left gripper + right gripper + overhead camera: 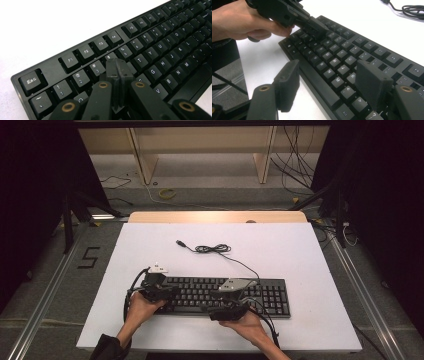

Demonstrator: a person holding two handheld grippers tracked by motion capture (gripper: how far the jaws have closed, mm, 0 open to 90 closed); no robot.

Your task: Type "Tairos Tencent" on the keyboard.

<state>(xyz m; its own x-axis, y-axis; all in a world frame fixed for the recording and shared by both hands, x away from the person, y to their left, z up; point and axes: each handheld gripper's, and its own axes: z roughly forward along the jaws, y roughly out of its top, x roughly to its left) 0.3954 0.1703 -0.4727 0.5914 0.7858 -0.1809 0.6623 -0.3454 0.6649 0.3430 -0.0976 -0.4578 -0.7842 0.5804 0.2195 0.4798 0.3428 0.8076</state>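
A black keyboard (225,295) lies on the white table (300,250), near the front edge. My left gripper (170,292) is over the keyboard's left end. In the left gripper view its jaws are pressed together with nothing between them, and my left gripper (117,66) has its tips just over the keys below the 4 key (109,57). My right gripper (214,312) is at the keyboard's front edge and points left along it. In the right gripper view my right gripper (328,70) is open, one finger (287,82) off the front edge and the other over the keys.
The keyboard's cable (212,249) lies coiled behind it, ending in a loose USB plug (181,242). A wooden strip (217,217) runs along the table's far edge. Loose cables (295,165) lie on the floor beyond. A hand (242,22) holds the left gripper (317,27).
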